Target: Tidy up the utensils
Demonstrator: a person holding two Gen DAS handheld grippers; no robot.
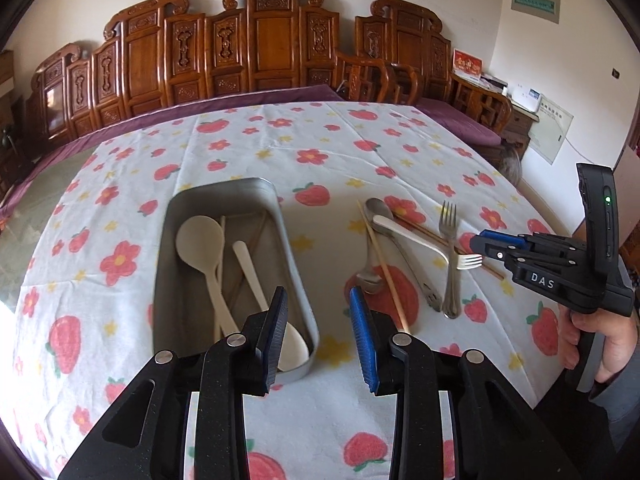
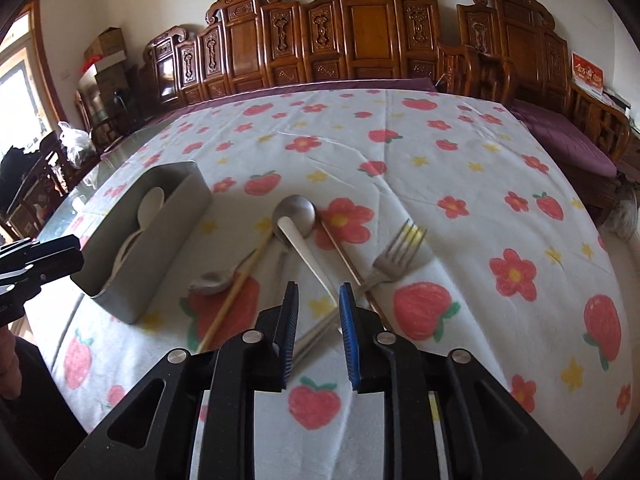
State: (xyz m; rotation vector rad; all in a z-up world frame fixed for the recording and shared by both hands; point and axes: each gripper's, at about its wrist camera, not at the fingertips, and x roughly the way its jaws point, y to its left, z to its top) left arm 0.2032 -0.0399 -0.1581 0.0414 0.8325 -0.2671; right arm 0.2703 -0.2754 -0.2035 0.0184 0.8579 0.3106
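A grey metal tray [image 1: 170, 240] [image 2: 160, 248] on the strawberry-print table holds white plastic spoons [image 1: 200, 240] and chopsticks. To its right lies a loose pile: a large metal spoon [image 2: 294, 210], a small metal spoon [image 2: 210, 280], a white-handled fork [image 1: 470, 261], a metal fork [image 1: 448, 220] [image 2: 400, 250] and chopsticks [image 2: 236, 292]. My left gripper [image 1: 318, 336] is open and empty above the tray's near end. My right gripper [image 2: 318, 332] is open, low over the pile, with the white handle [image 2: 308, 260] running toward the gap between its fingers.
The tablecloth [image 2: 440, 160] covers a round table. Carved wooden benches [image 2: 360, 40] with purple cushions stand behind it. Boxes and bags [image 2: 100, 60] sit at the far left. My right gripper also shows at the right edge of the left wrist view [image 1: 484, 246].
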